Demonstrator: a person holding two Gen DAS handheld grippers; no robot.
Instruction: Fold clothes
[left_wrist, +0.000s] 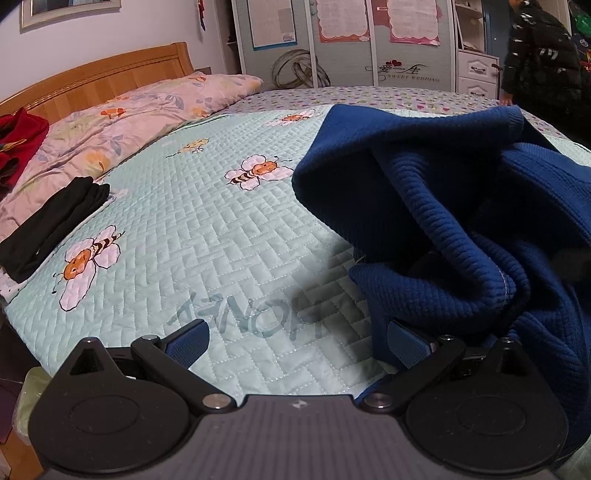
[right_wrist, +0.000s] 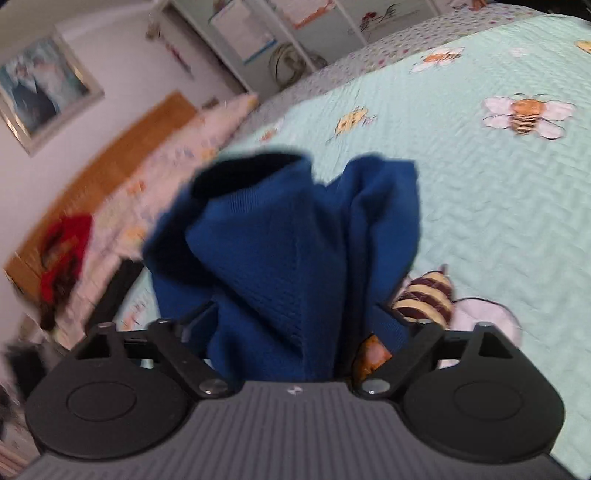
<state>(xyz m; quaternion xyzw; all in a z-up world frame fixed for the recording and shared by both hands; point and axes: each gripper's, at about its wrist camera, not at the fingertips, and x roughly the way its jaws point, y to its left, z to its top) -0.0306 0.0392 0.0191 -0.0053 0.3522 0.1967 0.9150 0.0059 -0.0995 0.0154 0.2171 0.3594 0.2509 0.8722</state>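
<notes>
A dark blue knit sweater (left_wrist: 443, 206) lies bunched and partly raised on the right of the bed, its ribbed hem uppermost. My left gripper (left_wrist: 295, 341) stands open just above the quilt. Nothing is between its fingers, and the sweater's edge hangs over its right fingertip (left_wrist: 404, 343). In the blurred right wrist view a thick fold of the sweater (right_wrist: 280, 243) fills the space between the jaws of my right gripper (right_wrist: 297, 319) and fans out above them. Both pads lie against the cloth.
The bed carries a mint quilt with bees (left_wrist: 207, 229). A folded black garment (left_wrist: 55, 229) and a red one (left_wrist: 18, 144) lie at its left, on a floral duvet (left_wrist: 122, 118) by the wooden headboard (left_wrist: 92, 74). A person in a dark jacket (left_wrist: 539, 55) stands beyond the far edge, near a wardrobe (left_wrist: 343, 44).
</notes>
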